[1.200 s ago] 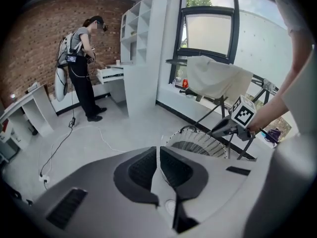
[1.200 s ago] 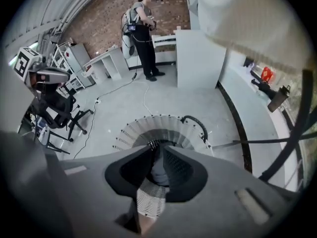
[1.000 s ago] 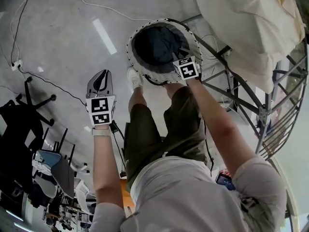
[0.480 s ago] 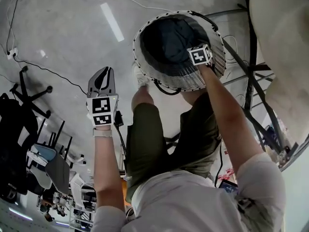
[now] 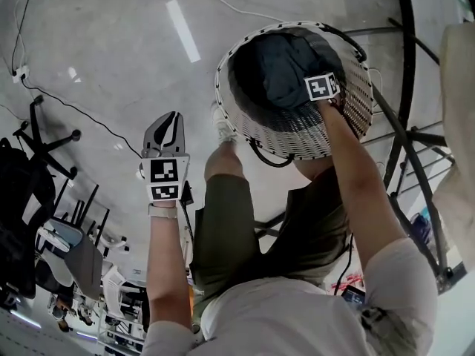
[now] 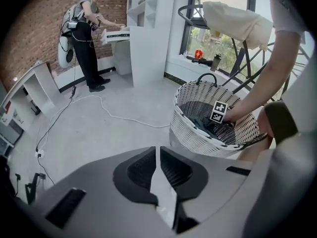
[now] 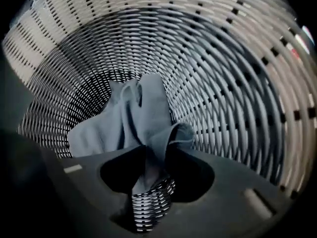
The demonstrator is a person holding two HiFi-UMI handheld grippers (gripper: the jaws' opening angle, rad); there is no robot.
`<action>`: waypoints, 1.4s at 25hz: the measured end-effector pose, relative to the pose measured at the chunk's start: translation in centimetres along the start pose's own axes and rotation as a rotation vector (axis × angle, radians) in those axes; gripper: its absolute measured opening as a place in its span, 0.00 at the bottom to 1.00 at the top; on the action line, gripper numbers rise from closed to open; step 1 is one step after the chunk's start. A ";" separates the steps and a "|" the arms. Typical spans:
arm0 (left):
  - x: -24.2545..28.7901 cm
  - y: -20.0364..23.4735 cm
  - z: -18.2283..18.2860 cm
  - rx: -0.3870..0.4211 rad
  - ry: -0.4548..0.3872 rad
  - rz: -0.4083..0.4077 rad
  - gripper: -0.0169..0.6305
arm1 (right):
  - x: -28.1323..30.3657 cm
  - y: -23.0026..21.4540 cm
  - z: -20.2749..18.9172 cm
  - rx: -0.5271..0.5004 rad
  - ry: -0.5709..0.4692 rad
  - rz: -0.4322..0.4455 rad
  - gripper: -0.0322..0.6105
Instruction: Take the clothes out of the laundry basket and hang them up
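A white wicker laundry basket (image 5: pixel 297 136) stands on the concrete floor with a dark blue garment (image 5: pixel 282 65) in it. My right gripper reaches down into the basket, and only its marker cube (image 5: pixel 322 87) shows in the head view. In the right gripper view my right gripper (image 7: pixel 148 170) has just been opening its jaws, and a raised fold of the blue-grey garment (image 7: pixel 143 118) stands between them, not pinched. My left gripper (image 5: pixel 168 128) hangs shut and empty to the left of the basket. The left gripper view shows those jaws (image 6: pixel 157 157) together, with the basket (image 6: pixel 198 133) beyond.
A metal drying rack (image 5: pixel 404 147) stands right of the basket, with a cream cloth (image 6: pixel 233 21) draped over it. Cables (image 5: pixel 74 110) run across the floor. Black office chairs (image 5: pixel 37 147) stand at the left. A person (image 6: pixel 86 38) stands far off by white shelves (image 6: pixel 148 29).
Both grippers have come down. The right one has sunk deeper into the basket, which now looms larger in the head view. The left gripper has stayed shut.
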State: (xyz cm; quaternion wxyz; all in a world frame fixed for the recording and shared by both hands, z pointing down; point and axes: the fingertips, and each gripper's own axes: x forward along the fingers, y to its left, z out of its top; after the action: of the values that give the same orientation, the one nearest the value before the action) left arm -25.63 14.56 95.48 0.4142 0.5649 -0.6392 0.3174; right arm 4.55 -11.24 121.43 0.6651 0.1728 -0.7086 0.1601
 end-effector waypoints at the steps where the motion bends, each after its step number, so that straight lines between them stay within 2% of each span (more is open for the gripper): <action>1: 0.1 0.1 -0.1 0.000 0.001 0.000 0.04 | 0.4 0.1 -0.3 0.004 0.010 0.006 0.26; 4: 0.2 0.1 0.0 0.003 -0.002 0.000 0.04 | 0.7 0.3 -1.0 0.015 0.041 0.009 0.25; 6: 0.0 0.0 0.2 0.005 -0.006 0.000 0.04 | -0.2 -0.3 -2.4 0.029 0.103 -0.031 0.12; 7: -0.2 -0.1 0.4 0.004 -0.008 0.000 0.04 | -0.6 -0.1 -2.5 0.041 0.092 -0.022 0.08; 10: -1.2 -0.7 1.2 0.006 -0.015 -0.006 0.04 | -2.6 1.8 0.0 0.041 -0.044 0.072 0.08; 14: -3.4 -1.7 3.5 0.023 -0.041 -0.015 0.04 | -7.1 3.1 1.3 -0.010 -0.111 0.104 0.07; 20: -7.1 -2.4 5.7 0.064 -0.067 -0.034 0.04 | -14.6 5.2 1.9 0.036 -0.227 0.166 0.07; 28: -12.0 -3.0 8.5 0.084 -0.106 -0.065 0.04 | -24.3 5.6 2.1 0.135 -0.332 0.178 0.07; 35: -15.1 -4.0 10.8 0.114 -0.139 -0.114 0.06 | -34.5 4.8 3.5 0.214 -0.519 0.153 0.07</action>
State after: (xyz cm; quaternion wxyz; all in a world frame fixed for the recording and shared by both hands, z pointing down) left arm -23.23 11.47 76.89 0.3535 0.6437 -0.6141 0.2891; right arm 1.18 -7.47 86.81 0.4257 0.2234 -0.8450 0.2342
